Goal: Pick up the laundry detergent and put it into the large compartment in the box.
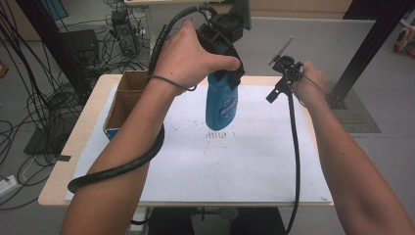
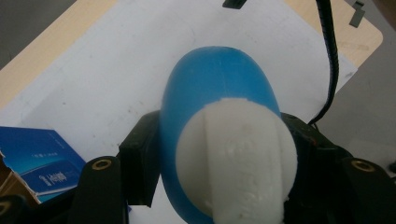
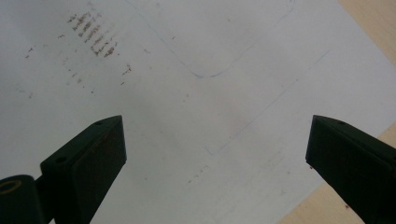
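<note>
Clearly, my left gripper [image 1: 222,73] was clamped on the upright blue plastic bottle [image 1: 221,105] with its white cap, held above the table's far-middle; my right gripper [image 1: 286,73], jaws apart, hovered near its right.

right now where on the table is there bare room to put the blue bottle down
The white sheet is bare below the blue bottle, held in the left claw, and across to the right edge under the open right claw. The cardboard box crowds the left edge.
</note>
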### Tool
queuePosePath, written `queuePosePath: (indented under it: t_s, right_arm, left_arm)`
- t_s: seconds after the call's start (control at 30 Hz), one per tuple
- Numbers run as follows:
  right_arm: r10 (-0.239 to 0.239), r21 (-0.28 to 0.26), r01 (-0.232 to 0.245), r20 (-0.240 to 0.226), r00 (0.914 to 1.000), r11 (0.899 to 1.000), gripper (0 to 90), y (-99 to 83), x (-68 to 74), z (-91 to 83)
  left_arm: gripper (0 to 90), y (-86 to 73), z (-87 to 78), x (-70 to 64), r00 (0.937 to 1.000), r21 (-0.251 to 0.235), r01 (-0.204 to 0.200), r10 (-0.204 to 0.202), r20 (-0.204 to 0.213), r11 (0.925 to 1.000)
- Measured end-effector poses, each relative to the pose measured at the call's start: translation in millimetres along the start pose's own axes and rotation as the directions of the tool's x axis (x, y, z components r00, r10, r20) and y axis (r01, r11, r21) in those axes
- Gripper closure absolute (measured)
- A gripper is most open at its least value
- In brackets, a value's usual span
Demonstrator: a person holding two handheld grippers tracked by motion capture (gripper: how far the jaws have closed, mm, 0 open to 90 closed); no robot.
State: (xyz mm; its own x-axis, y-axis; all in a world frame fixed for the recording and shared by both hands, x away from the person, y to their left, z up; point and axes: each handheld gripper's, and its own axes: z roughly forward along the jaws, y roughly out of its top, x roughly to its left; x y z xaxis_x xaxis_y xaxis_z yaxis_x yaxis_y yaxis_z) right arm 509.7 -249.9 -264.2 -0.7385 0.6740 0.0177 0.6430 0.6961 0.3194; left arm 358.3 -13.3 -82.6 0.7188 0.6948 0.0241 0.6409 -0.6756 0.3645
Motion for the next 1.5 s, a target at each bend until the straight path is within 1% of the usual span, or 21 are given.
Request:
queuePosePath:
  t_s: [0.17, 0.27, 0.4, 0.43, 0.67, 0.8, 0.87, 0.9, 0.93, 1.03, 1.1, 1.13, 1.17, 1.23, 1.27, 1.3, 1.37, 1.4, 1.43, 1.47, 1.5]
  right_arm:
    - [0.006, -0.003, -0.006, -0.001, 1.0, 1.0, 4.7, -1.4, -1.0, -0.6]
    - [0.009, -0.002, -0.009, -0.004, 1.0, 1.0, 4.7, -2.5, -1.2, -1.0]
    - [0.01, -0.002, -0.01, 0.0, 1.0, 1.0, 4.7, -3.1, -1.2, -1.7]
    - [0.01, -0.002, -0.01, -0.002, 1.0, 1.0, 4.7, -3.3, -1.2, -1.9]
    - [0.008, -0.005, -0.008, -0.005, 1.0, 1.0, 4.7, -3.6, -0.8, -1.5]
    - [0.009, -0.006, -0.009, -0.006, 0.9999, 1.0, 4.7, -3.9, -0.5, -1.5]
    - [0.01, -0.003, -0.01, -0.004, 0.9999, 1.0, 4.7, -4.1, -0.9, -1.7]
    - [0.011, -0.006, -0.011, -0.004, 0.9999, 1.0, 4.7, -4.3, -1.0, -2.1]
    - [0.01, -0.005, -0.01, -0.004, 0.9999, 1.0, 4.7, -4.3, -1.1, -2.2]
    - [0.009, -0.006, -0.009, -0.005, 0.9999, 1.0, 4.7, -4.0, -1.0, -1.8]
    - [0.006, -0.004, -0.006, -0.004, 1.0, 1.0, 4.7, -3.5, -0.7, -1.7]
    - [0.006, -0.004, -0.006, -0.005, 1.0, 1.0, 4.7, -2.9, -0.2, -1.6]
    - [0.007, -0.004, -0.007, -0.005, 1.0, 1.0, 4.7, -2.6, 0.1, -1.8]
    - [0.004, -0.006, -0.004, -0.004, 1.0, 1.0, 4.7, -2.2, 0.5, -1.9]
    - [0.005, -0.005, -0.005, -0.004, 1.0, 1.0, 4.7, -2.1, 0.9, -1.8]
    - [0.005, -0.005, -0.005, -0.004, 1.0, 1.0, 4.7, -2.1, 0.9, -1.8]
    - [0.002, -0.005, -0.002, -0.005, 1.0, 1.0, 4.7, -2.7, 0.1, -1.9]
    - [0.002, -0.005, -0.002, -0.005, 1.0, 1.0, 4.7, -2.7, 0.1, -1.9]
    - [0.004, -0.004, -0.004, -0.003, 1.0, 1.0, 4.7, -3.1, -0.3, -2.3]
    - [0.007, -0.005, -0.007, -0.002, 1.0, 1.0, 4.7, -3.2, -0.3, -2.5]
    - [0.007, -0.005, -0.007, -0.002, 1.0, 1.0, 4.7, -3.2, -0.3, -2.5]
  left_arm:
    - [37.8, 2.2, -4.0, -0.3, 1.0, -0.005, -0.001, 0.001, 0.0, 1.0]
    - [37.8, 3.8, -7.2, 0.6, 1.0, -0.004, 0.0, 0.0, -0.008, 1.0]
    - [37.8, 3.5, -7.6, 6.2, 0.9998, -0.007, 0.018, -0.018, -0.01, 0.9998]
    - [37.8, 3.0, -7.4, 8.7, 0.9995, -0.01, 0.029, -0.029, -0.011, 0.9995]
    - [37.8, -1.1, -4.2, 27.7, 0.9971, 0.001, 0.073, -0.073, -0.023, 0.9973]
    - [37.8, -7.2, -6.1, 43.1, 0.9914, -0.009, 0.127, -0.128, -0.028, 0.9918]
    - [37.8, -10.5, -9.2, 51.3, 0.9884, -0.011, 0.147, -0.147, -0.037, 0.9891]
    - [37.8, -10.5, -9.2, 51.3, 0.9884, -0.011, 0.147, -0.147, -0.037, 0.9891]
    - [37.8, -13.8, -12.6, 58.0, 0.9833, -0.017, 0.173, -0.174, -0.052, 0.9847]
    - [37.8, -18.4, -15.7, 66.4, 0.9761, -0.025, 0.202, -0.203, -0.078, 0.9791]
    - [37.8, -22.3, -18.1, 74.2, 0.9699, -0.026, 0.223, -0.225, -0.094, 0.9744]
    - [37.8, -22.3, -18.1, 74.2, 0.9699, -0.026, 0.223, -0.225, -0.094, 0.9744]
    - [37.8, -26.3, -20.6, 83.0, 0.963, -0.028, 0.248, -0.25, -0.101, 0.9684]
    - [37.8, -30.4, -21.7, 91.0, 0.9557, -0.036, 0.273, -0.275, -0.105, 0.9614]
    - [37.8, -34.2, -22.7, 97.8, 0.9498, -0.034, 0.292, -0.294, -0.108, 0.9559]
    - [37.8, -34.2, -22.7, 97.8, 0.9498, -0.034, 0.292, -0.294, -0.108, 0.9559]
    - [37.8, -42.4, -25.3, 111.3, 0.9376, -0.036, 0.325, -0.327, -0.119, 0.945]
    - [37.8, -42.4, -25.3, 111.3, 0.9376, -0.036, 0.325, -0.327, -0.119, 0.945]
    - [37.8, -46.9, -25.7, 117.3, 0.9299, -0.042, 0.341, -0.344, -0.131, 0.9391]
    - [37.9, -49.3, -25.9, 120.3, 0.9259, -0.041, 0.348, -0.351, -0.141, 0.9364]
    - [37.8, -49.3, -25.9, 120.3, 0.9259, -0.041, 0.348, -0.351, -0.141, 0.9364]
